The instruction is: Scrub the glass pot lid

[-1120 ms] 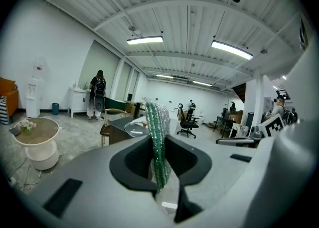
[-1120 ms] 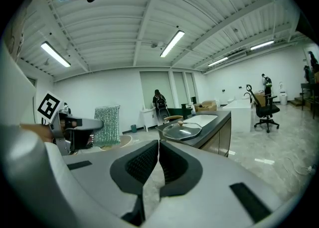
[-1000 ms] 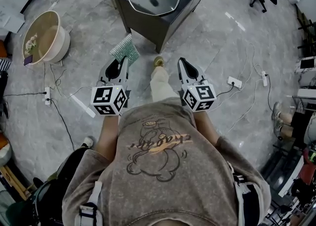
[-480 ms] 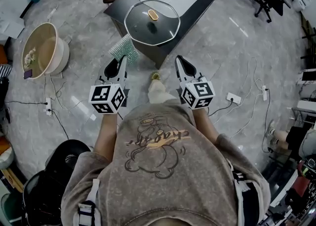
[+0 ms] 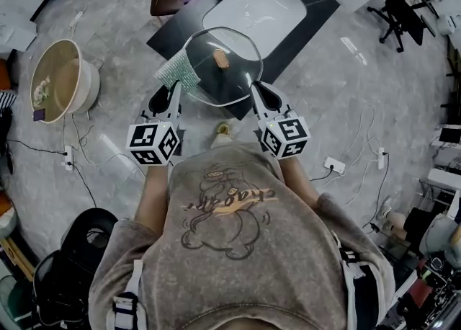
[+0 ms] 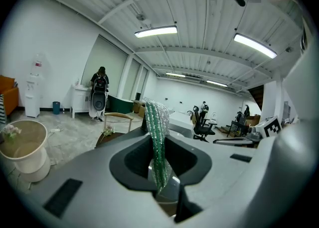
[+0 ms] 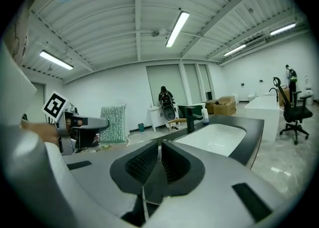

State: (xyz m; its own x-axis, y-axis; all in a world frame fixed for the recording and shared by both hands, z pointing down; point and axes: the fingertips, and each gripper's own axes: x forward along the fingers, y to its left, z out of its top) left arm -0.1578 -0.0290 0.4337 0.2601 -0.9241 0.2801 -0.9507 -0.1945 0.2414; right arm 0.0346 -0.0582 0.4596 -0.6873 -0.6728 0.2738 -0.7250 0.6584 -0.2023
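Note:
The glass pot lid (image 5: 220,69), with a wooden knob (image 5: 221,58), lies at the near corner of the dark counter (image 5: 313,11). My left gripper (image 5: 175,91) is shut on a green scrub cloth (image 5: 178,73), which reaches to the lid's left rim. In the left gripper view the cloth (image 6: 158,132) stands upright between the jaws of the left gripper (image 6: 159,145). My right gripper (image 5: 256,89) is shut with nothing in it, close beside the lid's right rim. The right gripper view shows the right gripper (image 7: 159,155) with its pads together and the cloth (image 7: 112,122) off to the left. The lid is hidden there.
A white sink (image 5: 256,8) is set in the counter, with a black faucet (image 7: 189,117) behind it. A beige basin (image 5: 61,69) stands on the floor at the left. Cables and power strips (image 5: 335,166) lie on the floor at the right. Office chairs (image 5: 400,11) stand far right.
The counter and lid have come much nearer in the head view. Both grippers have moved forward and now flank the lid. The cloth stays in the left gripper.

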